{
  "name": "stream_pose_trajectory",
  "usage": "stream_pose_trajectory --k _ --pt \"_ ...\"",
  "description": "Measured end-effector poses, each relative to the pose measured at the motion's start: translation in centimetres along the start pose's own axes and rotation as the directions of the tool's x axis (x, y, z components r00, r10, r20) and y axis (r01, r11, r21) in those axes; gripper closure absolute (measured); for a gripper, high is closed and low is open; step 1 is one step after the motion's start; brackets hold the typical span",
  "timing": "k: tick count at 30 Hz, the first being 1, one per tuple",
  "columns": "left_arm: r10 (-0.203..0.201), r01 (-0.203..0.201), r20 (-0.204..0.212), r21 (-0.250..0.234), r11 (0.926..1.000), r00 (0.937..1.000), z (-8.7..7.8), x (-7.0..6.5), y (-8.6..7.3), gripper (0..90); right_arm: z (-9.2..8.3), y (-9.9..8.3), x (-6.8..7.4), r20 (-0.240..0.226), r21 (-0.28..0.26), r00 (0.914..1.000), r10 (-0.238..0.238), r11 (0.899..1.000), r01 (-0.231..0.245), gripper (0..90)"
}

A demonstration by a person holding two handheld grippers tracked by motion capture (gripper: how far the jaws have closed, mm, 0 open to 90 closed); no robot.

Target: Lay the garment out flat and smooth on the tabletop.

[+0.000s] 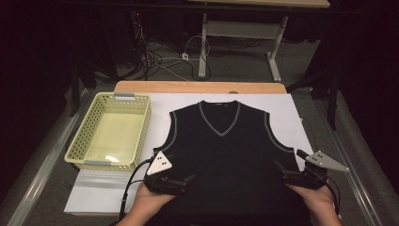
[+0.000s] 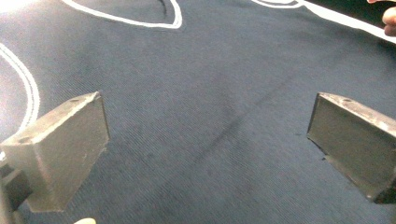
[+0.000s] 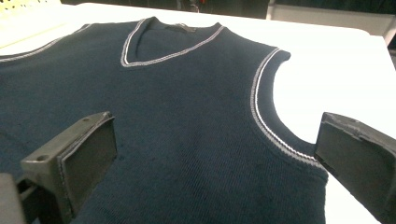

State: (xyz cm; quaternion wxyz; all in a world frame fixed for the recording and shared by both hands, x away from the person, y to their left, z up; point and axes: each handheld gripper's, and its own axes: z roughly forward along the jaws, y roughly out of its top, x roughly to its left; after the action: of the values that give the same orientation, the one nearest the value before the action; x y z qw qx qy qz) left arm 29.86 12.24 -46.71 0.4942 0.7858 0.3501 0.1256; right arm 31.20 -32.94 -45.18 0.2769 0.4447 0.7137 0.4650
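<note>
Both grippers gape wide, holding nothing: left gripper at seven o'clock, right gripper at five, over the flat vest's hem corners. Basket at ten; bare table at two.

Right gripper spread wide, nothing clamped, low over navy sleeveless vest lying flat on white desk, right armhole trim between jaws.
</note>
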Motion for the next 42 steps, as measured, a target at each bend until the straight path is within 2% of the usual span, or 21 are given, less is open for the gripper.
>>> stream_pose_trajectory --k 14,21,27,32,37,39,42 --pt "-0.023 0.025 -0.038 0.028 0.9993 0.9990 2.5 2.0 1.7 0.0 2.9 1.5 -0.6 -0.002 0.019 0.9999 -0.010 1.000 0.010 0.0" --pt "-0.037 0.040 -0.056 0.054 0.9978 0.9978 3.9 3.2 2.6 0.0 4.4 2.2 -1.6 -0.003 0.034 0.9999 0.012 0.999 -0.012 0.0" --pt "-0.057 0.062 -0.076 0.076 0.9952 0.9955 5.0 4.4 3.6 0.0 5.8 2.9 -2.5 0.022 0.047 0.9997 0.007 0.999 -0.008 0.0" --pt "-0.076 0.085 -0.095 0.096 0.9917 0.9926 5.8 5.6 4.4 0.0 6.8 3.4 -3.4 0.040 0.060 0.9989 0.023 0.998 -0.025 0.0" --pt "-0.090 0.102 -0.109 0.109 0.9888 0.9899 6.6 6.5 4.8 0.0 7.8 3.4 -4.1 0.049 0.056 0.9982 0.034 0.998 -0.037 0.0" --pt "-0.087 0.102 -0.118 0.126 0.9867 0.9893 6.9 6.9 5.0 0.0 8.2 3.3 -4.4 0.067 0.065 0.9974 0.024 0.997 -0.028 0.1" --pt "-0.095 0.113 -0.132 0.134 0.9845 0.9867 7.4 7.4 5.3 0.0 8.5 3.2 -4.9 0.070 0.062 0.9963 0.050 0.997 -0.055 0.7"
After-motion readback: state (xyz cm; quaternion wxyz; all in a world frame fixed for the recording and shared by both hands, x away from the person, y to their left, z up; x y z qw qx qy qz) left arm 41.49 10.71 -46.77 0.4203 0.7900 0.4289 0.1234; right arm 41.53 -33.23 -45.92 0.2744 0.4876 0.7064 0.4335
